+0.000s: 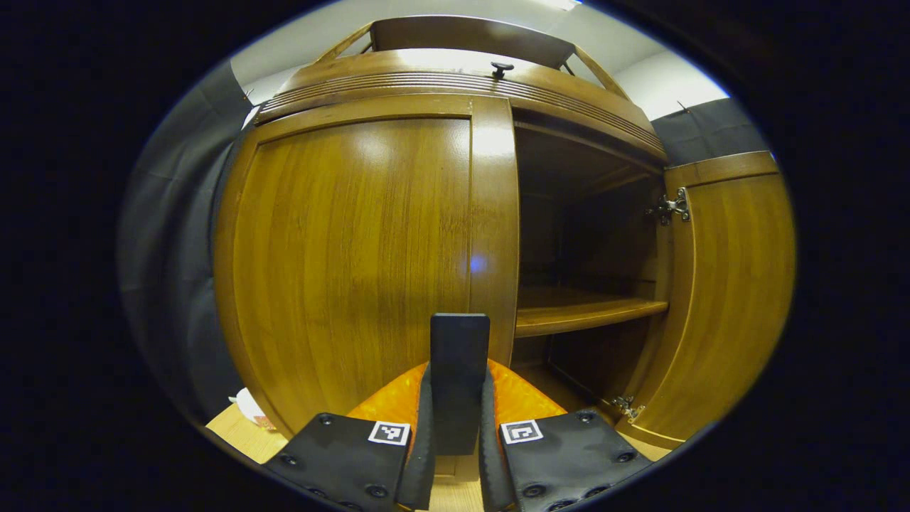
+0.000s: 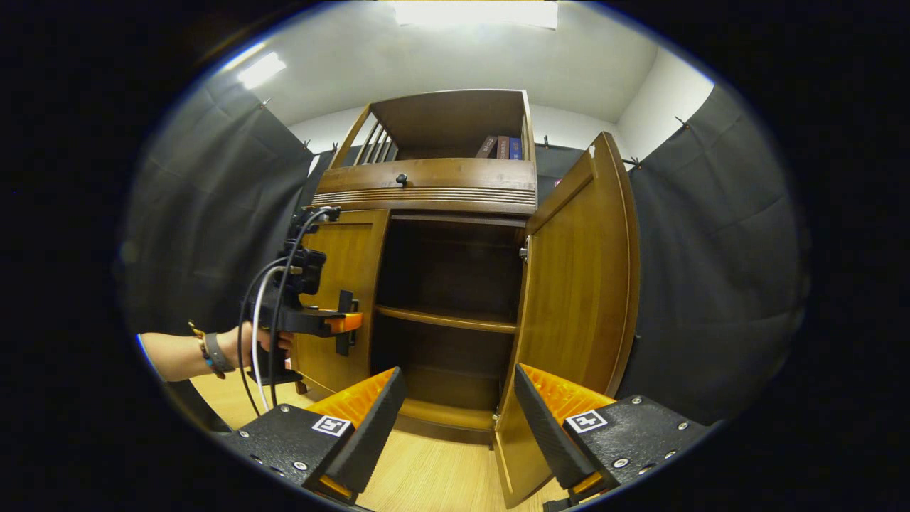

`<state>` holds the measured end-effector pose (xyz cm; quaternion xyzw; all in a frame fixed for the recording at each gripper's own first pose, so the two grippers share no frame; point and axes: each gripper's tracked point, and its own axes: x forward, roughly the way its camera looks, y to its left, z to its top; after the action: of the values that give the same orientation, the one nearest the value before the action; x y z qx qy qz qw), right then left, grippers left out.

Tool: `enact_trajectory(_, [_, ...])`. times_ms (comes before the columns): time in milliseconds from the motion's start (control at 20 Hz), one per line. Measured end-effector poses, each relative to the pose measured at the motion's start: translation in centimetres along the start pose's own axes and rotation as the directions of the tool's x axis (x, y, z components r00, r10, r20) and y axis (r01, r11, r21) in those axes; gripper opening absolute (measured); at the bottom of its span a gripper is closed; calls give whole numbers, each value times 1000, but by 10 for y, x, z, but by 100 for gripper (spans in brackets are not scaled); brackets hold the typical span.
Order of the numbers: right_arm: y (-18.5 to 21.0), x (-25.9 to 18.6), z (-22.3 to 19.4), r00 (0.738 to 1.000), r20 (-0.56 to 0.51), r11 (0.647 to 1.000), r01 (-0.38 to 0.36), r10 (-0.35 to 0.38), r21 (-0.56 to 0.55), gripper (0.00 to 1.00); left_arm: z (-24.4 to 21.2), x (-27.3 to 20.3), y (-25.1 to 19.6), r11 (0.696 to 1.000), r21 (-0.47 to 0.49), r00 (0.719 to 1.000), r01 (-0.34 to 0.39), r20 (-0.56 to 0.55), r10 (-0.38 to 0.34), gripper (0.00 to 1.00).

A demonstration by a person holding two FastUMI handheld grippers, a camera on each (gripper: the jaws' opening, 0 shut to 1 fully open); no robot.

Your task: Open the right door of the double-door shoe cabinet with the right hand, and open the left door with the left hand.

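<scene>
right gripper view | shoe cabinet point(image 2: 455, 299) shelves bare | right door point(image 2: 579, 284) open

The glossy brown wooden double-door shoe cabinet point(image 2: 455, 192) stands on a pale wood floor, with a ribbed band and small dark knob above its doors. Its right door point(image 2: 579, 284), a plain wooden panel hung on metal hinges, is swung wide open, baring a dark interior with one wooden shelf point(image 2: 446, 318) across the middle. The left door point(image 1: 355, 256), a matching framed panel, lies shut and flush with the front.
</scene>
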<state>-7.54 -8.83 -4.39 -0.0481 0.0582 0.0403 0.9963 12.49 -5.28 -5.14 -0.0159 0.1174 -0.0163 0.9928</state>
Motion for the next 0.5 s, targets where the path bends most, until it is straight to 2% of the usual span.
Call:
enact_trajectory(100, [-1,-2,0,1000,0,1000,2,-2,2,94,2,-23,6,1000,22,1000,-2,-12,2,33])
enact_trajectory(200, [-2,-4,1,1000,6,1000,7,-8,6,98,5,-52,12,999,36,1000,2,-13,-1,32])
enact_trajectory(350, [2,-3,0,1000,5,1000,4,-4,4,94,11,-97,34,1000,22,1000,-13,7,13,32])
enact_trajectory(400, [3,-3,0,1000,4,1000,6,-6,4,98,10,-110,40,1000,20,1000,-20,19,20,32])
enact_trajectory(450, [5,-1,-1,1000,2,1000,4,-4,7,94,11,-121,49,999,20,999,-29,28,28,32])
enact_trajectory(500, [9,0,-1,1000,2,1000,-1,1,13,98,13,-132,58,999,19,998,-41,39,40,32])
